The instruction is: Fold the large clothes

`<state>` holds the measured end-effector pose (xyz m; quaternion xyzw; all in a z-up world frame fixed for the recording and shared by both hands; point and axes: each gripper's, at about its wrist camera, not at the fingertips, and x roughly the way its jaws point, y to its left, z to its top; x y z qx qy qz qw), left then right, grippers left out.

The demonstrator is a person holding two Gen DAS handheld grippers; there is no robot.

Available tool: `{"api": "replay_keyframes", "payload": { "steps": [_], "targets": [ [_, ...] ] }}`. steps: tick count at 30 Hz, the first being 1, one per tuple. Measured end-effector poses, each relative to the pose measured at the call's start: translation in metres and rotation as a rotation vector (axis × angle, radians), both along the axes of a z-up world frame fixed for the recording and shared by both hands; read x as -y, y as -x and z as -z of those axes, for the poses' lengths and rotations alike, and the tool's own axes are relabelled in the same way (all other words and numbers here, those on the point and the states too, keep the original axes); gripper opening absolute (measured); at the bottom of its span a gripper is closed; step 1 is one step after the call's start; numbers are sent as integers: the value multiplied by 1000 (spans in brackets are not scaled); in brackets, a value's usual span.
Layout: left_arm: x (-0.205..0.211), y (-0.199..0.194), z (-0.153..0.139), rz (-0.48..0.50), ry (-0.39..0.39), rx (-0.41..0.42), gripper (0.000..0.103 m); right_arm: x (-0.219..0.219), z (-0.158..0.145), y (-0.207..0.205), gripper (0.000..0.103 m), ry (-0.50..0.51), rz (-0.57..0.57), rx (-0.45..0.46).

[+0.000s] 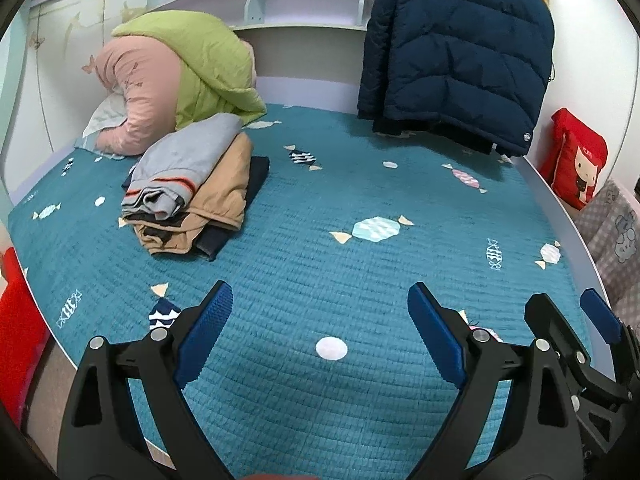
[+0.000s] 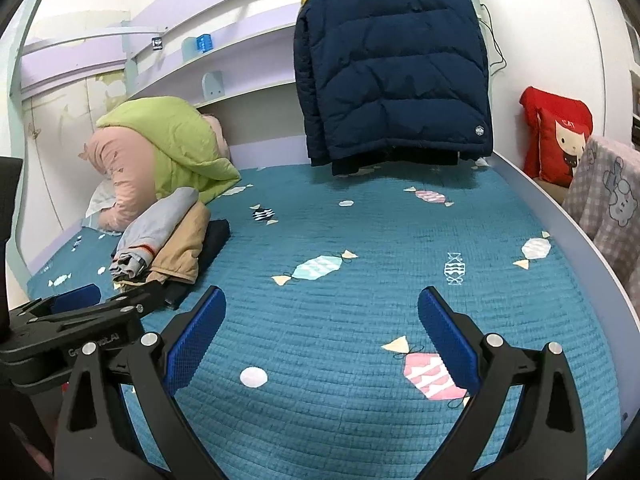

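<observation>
A navy puffer jacket (image 1: 456,48) (image 2: 394,80) with a yellow top hangs over the shelf edge at the far end of the bed. On the left lies a stack of folded clothes (image 1: 188,184) (image 2: 160,240): grey on top, tan below, dark at the bottom. My left gripper (image 1: 320,316) hovers open over the teal candy-print bedspread (image 1: 320,240), nothing between its blue pads. My right gripper (image 2: 322,316) is open too, over the bedspread (image 2: 360,240), and shows at the right edge of the left wrist view (image 1: 568,320). In the right wrist view my left gripper (image 2: 80,308) shows at the left edge.
A green and pink quilt bundle (image 1: 180,76) (image 2: 160,152) fills the far left corner. A red cushion (image 1: 576,160) (image 2: 556,136) and a checked blanket (image 1: 616,236) (image 2: 608,192) sit beyond the bed's white right rim (image 1: 560,208). A red object (image 1: 16,320) stands left.
</observation>
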<state>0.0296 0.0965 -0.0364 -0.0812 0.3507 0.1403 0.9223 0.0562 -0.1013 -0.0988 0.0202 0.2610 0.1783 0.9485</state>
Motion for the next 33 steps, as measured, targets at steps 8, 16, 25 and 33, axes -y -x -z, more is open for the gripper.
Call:
{"api": "replay_keyframes", "payload": {
  "steps": [8, 16, 25, 33],
  "targets": [
    [1, -2, 6, 7, 22, -25, 90, -1, 0, 4, 94, 31, 29, 6],
    [1, -3, 8, 13, 32, -29, 90, -1, 0, 6, 94, 46, 46, 9],
    [1, -2, 9, 13, 27, -28, 90, -2, -1, 8, 94, 53, 52, 14],
    [2, 0, 9, 14, 15, -22, 90, -1, -1, 9, 94, 54, 54, 15]
  ]
}}
